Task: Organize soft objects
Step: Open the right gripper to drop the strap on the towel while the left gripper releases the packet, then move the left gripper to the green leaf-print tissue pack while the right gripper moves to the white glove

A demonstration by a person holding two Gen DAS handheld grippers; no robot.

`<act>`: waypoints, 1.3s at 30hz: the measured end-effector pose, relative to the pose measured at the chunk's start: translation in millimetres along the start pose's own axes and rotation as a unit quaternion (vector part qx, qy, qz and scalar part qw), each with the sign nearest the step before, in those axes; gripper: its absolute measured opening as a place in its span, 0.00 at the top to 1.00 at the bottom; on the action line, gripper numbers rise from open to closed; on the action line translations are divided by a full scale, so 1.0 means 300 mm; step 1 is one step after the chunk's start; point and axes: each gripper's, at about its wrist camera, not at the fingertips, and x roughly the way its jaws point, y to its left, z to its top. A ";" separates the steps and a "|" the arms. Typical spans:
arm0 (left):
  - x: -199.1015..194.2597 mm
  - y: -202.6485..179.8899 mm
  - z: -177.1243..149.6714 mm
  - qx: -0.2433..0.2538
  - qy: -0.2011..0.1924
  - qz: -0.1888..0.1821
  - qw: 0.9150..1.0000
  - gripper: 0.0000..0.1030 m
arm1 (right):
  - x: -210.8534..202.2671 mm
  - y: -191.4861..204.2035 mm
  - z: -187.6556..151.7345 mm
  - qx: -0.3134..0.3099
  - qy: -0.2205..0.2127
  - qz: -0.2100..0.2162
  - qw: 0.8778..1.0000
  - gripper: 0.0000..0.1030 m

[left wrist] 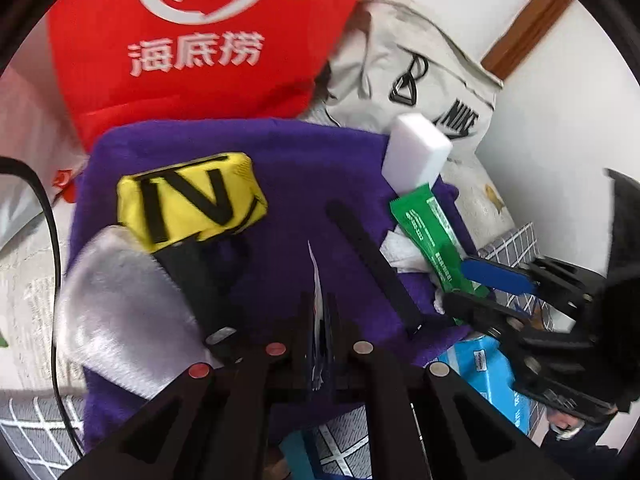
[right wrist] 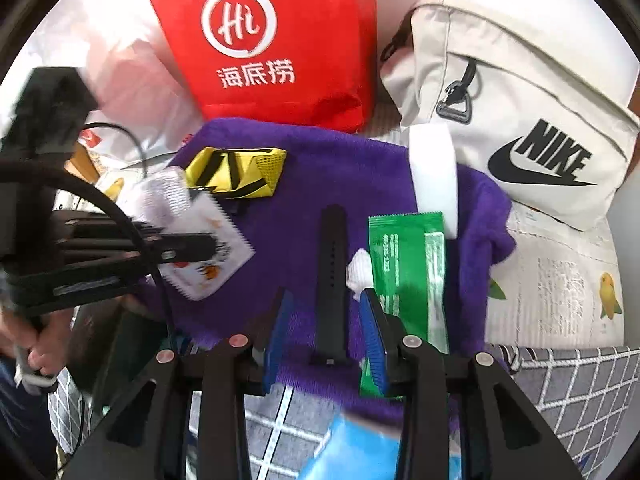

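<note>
A purple fleece cloth (left wrist: 300,168) (right wrist: 320,168) lies spread out. On it are a yellow pouch with black stripes (left wrist: 192,200) (right wrist: 240,174), a black strap (left wrist: 372,260) (right wrist: 332,276), a green sachet (left wrist: 432,232) (right wrist: 408,264), a white foam block (left wrist: 416,152) (right wrist: 434,172) and crumpled white tissue (right wrist: 358,268). My left gripper (left wrist: 319,320) is shut on a white printed packet (right wrist: 208,248), held above the cloth's left side. My right gripper (right wrist: 326,332) is open, its blue pads (right wrist: 372,332) either side of the strap's near end.
A red bag with white lettering (left wrist: 192,32) (right wrist: 272,40) and a beige Nike bag (left wrist: 420,80) (right wrist: 520,120) stand behind the cloth. A silver-grey pouch (left wrist: 116,308) lies at left. A blue tissue pack (right wrist: 352,448) and a grey grid-patterned cover (right wrist: 580,392) are near me.
</note>
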 end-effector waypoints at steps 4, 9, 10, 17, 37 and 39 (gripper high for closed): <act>0.039 0.001 0.008 -0.001 0.016 0.011 1.000 0.95 | -0.049 -0.003 -0.041 -0.005 -0.009 -0.001 1.000 0.65; 0.042 0.004 0.010 0.003 0.024 0.027 0.999 0.93 | -0.104 -0.004 -0.122 0.007 -0.014 -0.004 1.000 0.65; 0.044 0.000 0.010 0.006 0.026 0.033 0.999 0.88 | -0.119 -0.005 -0.141 0.010 -0.016 0.000 1.000 0.65; 0.032 -0.012 0.002 0.026 0.022 0.083 0.996 0.63 | -0.200 0.032 -0.250 0.014 -0.022 0.018 1.000 0.65; -0.377 -0.078 -0.270 -0.005 -0.064 0.104 0.992 0.50 | -0.349 0.189 -0.474 0.031 -0.026 0.058 0.997 0.64; -0.409 -0.083 -0.325 -0.005 -0.068 0.103 0.992 0.50 | -0.360 0.217 -0.495 0.027 -0.025 0.059 0.998 0.64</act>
